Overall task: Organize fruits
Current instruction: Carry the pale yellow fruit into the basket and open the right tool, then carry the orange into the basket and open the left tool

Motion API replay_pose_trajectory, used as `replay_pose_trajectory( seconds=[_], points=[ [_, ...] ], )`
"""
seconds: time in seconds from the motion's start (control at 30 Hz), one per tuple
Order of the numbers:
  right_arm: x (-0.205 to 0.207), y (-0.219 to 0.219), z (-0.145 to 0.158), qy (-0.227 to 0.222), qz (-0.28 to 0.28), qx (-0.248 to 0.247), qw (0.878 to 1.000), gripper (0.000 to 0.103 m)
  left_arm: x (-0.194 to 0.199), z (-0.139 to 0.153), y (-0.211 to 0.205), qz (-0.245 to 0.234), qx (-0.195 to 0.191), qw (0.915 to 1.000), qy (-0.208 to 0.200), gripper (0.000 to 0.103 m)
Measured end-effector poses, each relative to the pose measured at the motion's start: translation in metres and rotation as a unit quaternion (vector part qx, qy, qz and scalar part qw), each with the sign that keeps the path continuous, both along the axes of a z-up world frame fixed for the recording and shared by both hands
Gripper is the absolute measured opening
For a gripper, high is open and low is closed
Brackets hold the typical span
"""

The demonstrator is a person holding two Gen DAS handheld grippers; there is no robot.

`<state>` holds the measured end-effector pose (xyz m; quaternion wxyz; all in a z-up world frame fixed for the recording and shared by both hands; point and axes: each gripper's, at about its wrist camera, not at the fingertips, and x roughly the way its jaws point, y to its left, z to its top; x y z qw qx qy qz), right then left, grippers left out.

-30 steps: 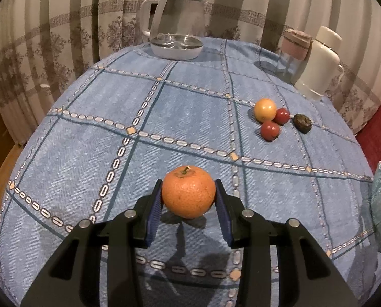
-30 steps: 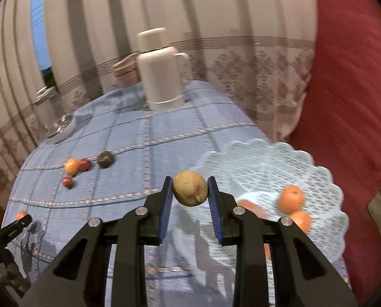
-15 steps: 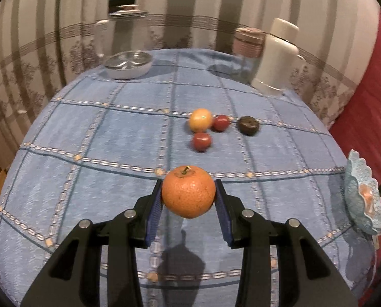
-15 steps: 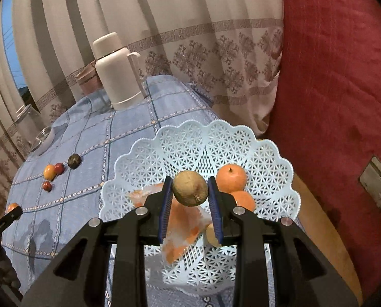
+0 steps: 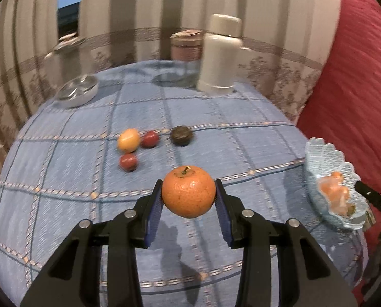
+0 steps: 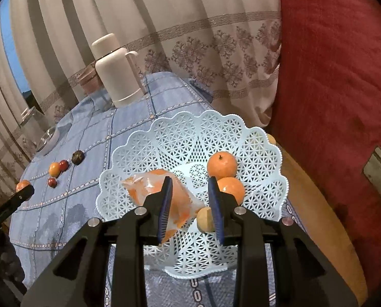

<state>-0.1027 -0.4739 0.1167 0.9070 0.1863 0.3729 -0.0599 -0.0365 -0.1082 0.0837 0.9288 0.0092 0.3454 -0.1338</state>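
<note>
My left gripper point(image 5: 188, 199) is shut on an orange tangerine point(image 5: 188, 192), held above the blue checked tablecloth point(image 5: 62, 192). The pale blue lattice basket point(image 5: 321, 153) sits at the table's right edge. On the cloth lie a yellow-orange fruit point(image 5: 128, 140), two red fruits point(image 5: 150, 139) and a dark fruit point(image 5: 181, 135). My right gripper point(image 6: 190, 199) hangs over the basket point(image 6: 190, 125), jaws slightly apart with nothing between them. Below it lie a tan round fruit point(image 6: 204, 220), two tangerines point(image 6: 221, 165) and a bag of orange pieces point(image 6: 149, 189).
A white thermos point(image 5: 222, 56) and a pink jar point(image 5: 186, 46) stand at the table's far side, a glass kettle base point(image 5: 78, 90) at the far left. A red sofa point(image 6: 331, 102) rises right beside the basket. Curtains hang behind.
My left gripper has carried the tangerine to the right, bringing the basket into its view. My right gripper moved over the basket, and the tan fruit left its jaws and lies in the basket.
</note>
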Motion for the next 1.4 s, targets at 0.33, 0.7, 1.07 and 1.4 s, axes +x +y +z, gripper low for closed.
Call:
replay_pose_trajectory(
  seconds=[0.33, 0.7, 1.07, 1.4],
  points=[
    [-0.002, -0.009, -0.004, -0.003, -0.011, 0.01, 1.0, 0.03, 0.0, 0.02, -0.076, -0.096, -0.008, 0.9952, -0.015, 0.039],
    [-0.004, -0.009, -0.002, -0.004, -0.012, 0.012, 1.0, 0.03, 0.002, 0.005, -0.146, -0.175, 0.006, 0.9844, -0.012, 0.039],
    [-0.003, -0.012, -0.005, -0.001, -0.018, 0.014, 1.0, 0.03, -0.015, -0.009, -0.179, -0.241, -0.001, 0.9705, 0.008, 0.04],
    [-0.003, -0.013, -0.006, -0.001, -0.018, 0.015, 1.0, 0.03, -0.017, -0.01, -0.169, -0.236, -0.011, 0.9716, -0.003, 0.058]
  ],
)
